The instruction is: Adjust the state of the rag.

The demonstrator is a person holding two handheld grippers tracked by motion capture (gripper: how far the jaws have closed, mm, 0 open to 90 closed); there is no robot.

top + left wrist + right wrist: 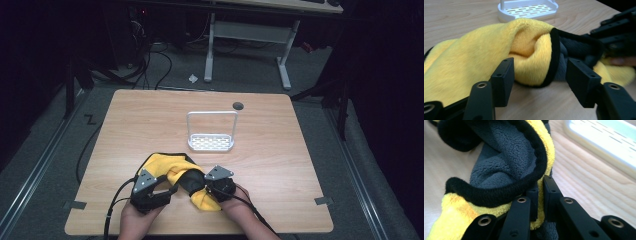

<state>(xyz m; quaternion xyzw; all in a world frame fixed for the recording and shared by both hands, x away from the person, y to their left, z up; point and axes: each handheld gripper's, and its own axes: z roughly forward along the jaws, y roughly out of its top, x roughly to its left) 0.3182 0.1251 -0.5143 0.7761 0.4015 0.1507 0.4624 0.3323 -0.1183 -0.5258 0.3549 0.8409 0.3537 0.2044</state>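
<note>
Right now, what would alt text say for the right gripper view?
The right hand-held gripper has its black jaws shut on the edge of a yellow and grey cloth with black trim, bunched on a wooden table. A white slotted tray lies at the upper right.

The high view looked forward and down on the table from above its near edge, far enough to take in the whole top. The left gripper view sat low and close to the cloth, facing the rack beyond it. The right gripper view was closer still to the cloth, with the rack just behind. All three shared cloth and rack.
</note>
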